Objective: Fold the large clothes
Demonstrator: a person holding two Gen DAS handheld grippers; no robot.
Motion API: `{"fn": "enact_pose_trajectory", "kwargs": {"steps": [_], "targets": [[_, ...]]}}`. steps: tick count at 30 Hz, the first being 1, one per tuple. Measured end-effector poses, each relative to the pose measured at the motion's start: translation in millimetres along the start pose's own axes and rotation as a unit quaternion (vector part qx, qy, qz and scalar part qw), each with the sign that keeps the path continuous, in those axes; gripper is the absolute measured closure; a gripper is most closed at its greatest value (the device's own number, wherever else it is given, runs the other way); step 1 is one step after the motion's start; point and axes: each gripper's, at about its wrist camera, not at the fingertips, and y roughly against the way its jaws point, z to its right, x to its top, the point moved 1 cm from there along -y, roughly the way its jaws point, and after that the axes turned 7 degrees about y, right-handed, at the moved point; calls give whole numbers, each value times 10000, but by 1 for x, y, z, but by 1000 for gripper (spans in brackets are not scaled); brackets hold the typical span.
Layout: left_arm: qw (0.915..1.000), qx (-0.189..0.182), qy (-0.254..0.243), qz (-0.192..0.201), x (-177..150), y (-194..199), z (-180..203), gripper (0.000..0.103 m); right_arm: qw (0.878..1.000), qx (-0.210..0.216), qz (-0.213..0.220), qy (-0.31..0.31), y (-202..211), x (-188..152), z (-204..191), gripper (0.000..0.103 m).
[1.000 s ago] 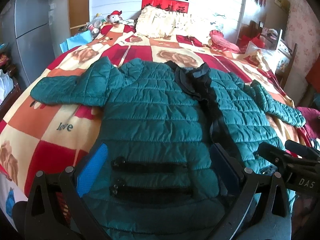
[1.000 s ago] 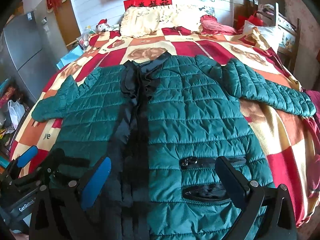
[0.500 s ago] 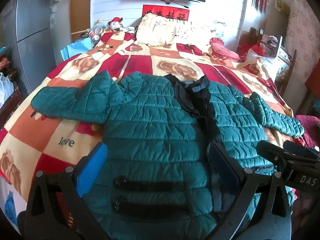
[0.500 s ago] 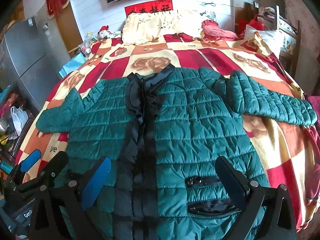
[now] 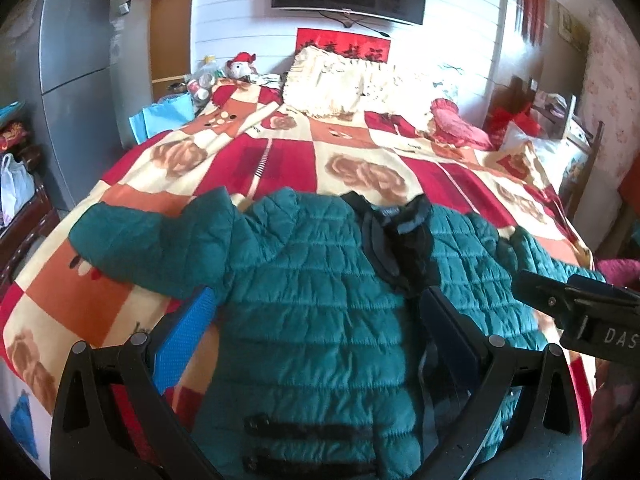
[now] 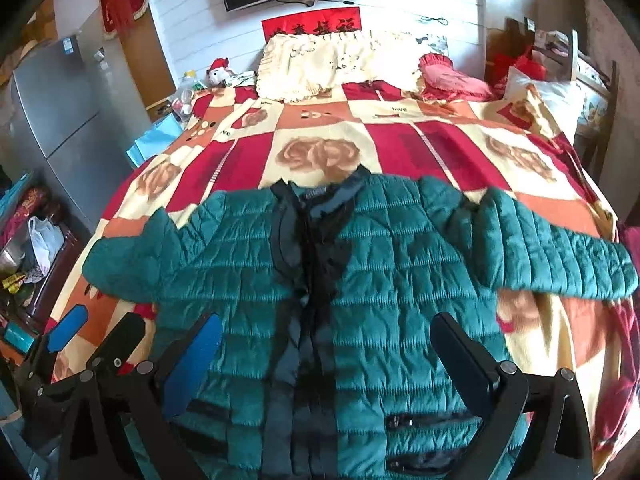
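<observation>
A teal quilted jacket (image 5: 312, 308) with a black collar and zip placket lies face up on the bed, sleeves spread to both sides; it also shows in the right wrist view (image 6: 400, 264). My left gripper (image 5: 320, 332) is open, held above the jacket's left front panel, touching nothing. My right gripper (image 6: 326, 354) is open above the lower middle of the jacket, jaws wide apart and empty. The left gripper (image 6: 96, 336) also shows at the lower left of the right wrist view.
The bed carries a red, cream and orange checked blanket (image 6: 320, 152) with cream pillows (image 6: 336, 64) at the head. A grey fridge (image 5: 76, 64) stands at the left, a chair and bedding (image 6: 560, 80) at the right. A TV hangs on the far wall.
Both grippers have pulled back and up from the jacket, so it sits lower and farther in both views. Both stay open.
</observation>
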Motion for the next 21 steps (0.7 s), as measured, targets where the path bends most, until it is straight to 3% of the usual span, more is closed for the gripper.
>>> {"fn": "enact_pose_trajectory", "kwargs": {"steps": [12,21], "targets": [[9979,620,112,-138,8,-55,-30,1,9997,-188,-121,53,-50,32,1,0],[9967,675,181,-422,6,-103,-48,1,9989,-229,-383,130,-116,26,1,0]]}}
